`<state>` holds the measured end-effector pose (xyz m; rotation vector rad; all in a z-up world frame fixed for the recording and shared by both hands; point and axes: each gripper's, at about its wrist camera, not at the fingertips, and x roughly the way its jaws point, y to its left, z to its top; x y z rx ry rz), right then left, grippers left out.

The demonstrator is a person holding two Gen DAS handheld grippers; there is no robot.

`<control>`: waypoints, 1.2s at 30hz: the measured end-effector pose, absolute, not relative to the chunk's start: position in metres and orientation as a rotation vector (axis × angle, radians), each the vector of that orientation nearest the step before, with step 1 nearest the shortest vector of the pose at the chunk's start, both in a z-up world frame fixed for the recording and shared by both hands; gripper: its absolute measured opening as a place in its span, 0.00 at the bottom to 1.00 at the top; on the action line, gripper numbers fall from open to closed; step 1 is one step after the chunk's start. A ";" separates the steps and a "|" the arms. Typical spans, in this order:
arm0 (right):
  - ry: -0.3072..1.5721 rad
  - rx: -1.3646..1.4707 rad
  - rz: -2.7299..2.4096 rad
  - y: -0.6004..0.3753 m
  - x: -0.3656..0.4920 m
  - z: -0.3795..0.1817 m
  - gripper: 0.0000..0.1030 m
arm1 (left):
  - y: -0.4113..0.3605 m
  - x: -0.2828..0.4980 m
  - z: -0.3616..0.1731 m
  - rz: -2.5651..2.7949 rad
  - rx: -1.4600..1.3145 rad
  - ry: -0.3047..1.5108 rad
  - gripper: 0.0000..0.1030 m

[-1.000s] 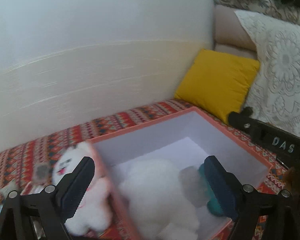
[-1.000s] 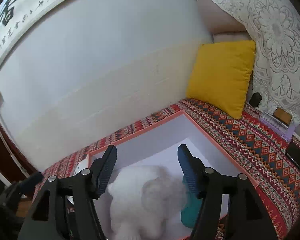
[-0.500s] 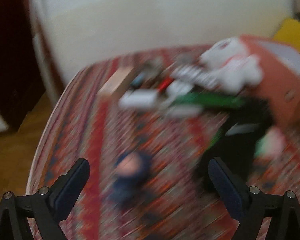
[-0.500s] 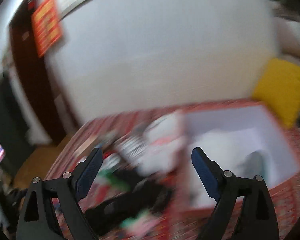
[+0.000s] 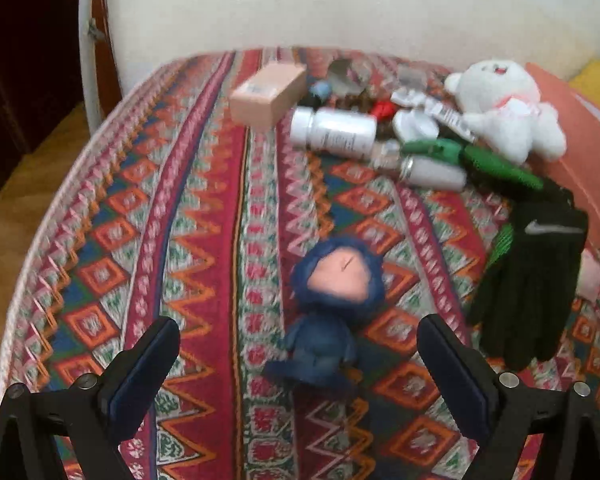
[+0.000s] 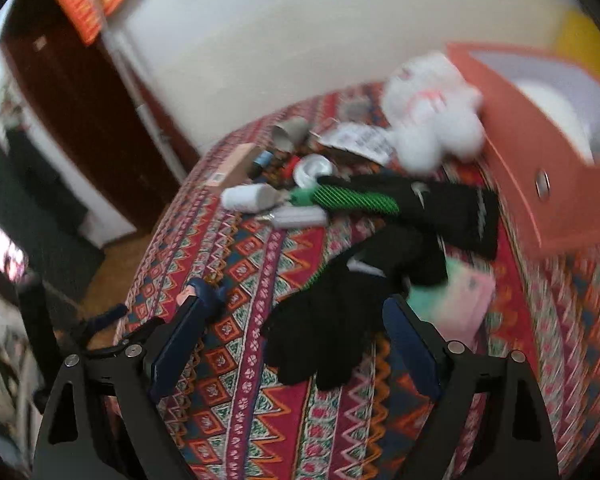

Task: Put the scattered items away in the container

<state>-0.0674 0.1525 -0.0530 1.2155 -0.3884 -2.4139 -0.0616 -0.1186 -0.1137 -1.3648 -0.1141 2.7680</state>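
Note:
A small blue-haired doll point(image 5: 332, 308) lies on the patterned cloth, straight ahead of my left gripper point(image 5: 298, 326), which is open and hovers just short of it. A black glove point(image 6: 332, 320) lies in front of my right gripper point(image 6: 294, 306), open with nothing gripped. A second black glove with green stripes point(image 6: 440, 204) lies further back. The orange box point(image 6: 540, 152) stands at the right with a white plush inside. A white plush bear point(image 5: 508, 108) leans on the box's outer wall point(image 5: 580, 152).
At the back lie a white bottle point(image 5: 332, 130), a cardboard carton point(image 5: 268, 94), a green object point(image 5: 440, 150) and several small items. A pink and green pouch point(image 6: 460, 300) sits by the glove. The cloth's edge point(image 5: 60, 208) drops to the wooden floor on the left.
Both grippers swung left and down, away from above the box to the scattered items on the cloth. The right jaws stand wider than before.

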 end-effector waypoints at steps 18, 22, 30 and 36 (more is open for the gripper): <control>-0.412 1.435 -2.361 0.154 -0.088 -0.105 0.90 | -0.104 -0.089 -0.152 2.597 -1.515 -0.182 0.95; -0.469 1.440 -2.309 0.155 -0.090 -0.112 0.90 | -0.097 -0.089 -0.154 2.595 -1.506 -0.135 0.49; -0.553 1.401 -2.224 0.145 -0.095 -0.118 0.90 | -0.096 -0.085 -0.149 2.618 -1.486 -0.132 0.49; -0.553 1.407 -2.217 0.129 -0.110 -0.131 0.86 | -0.101 -0.083 -0.140 2.639 -1.429 -0.163 0.49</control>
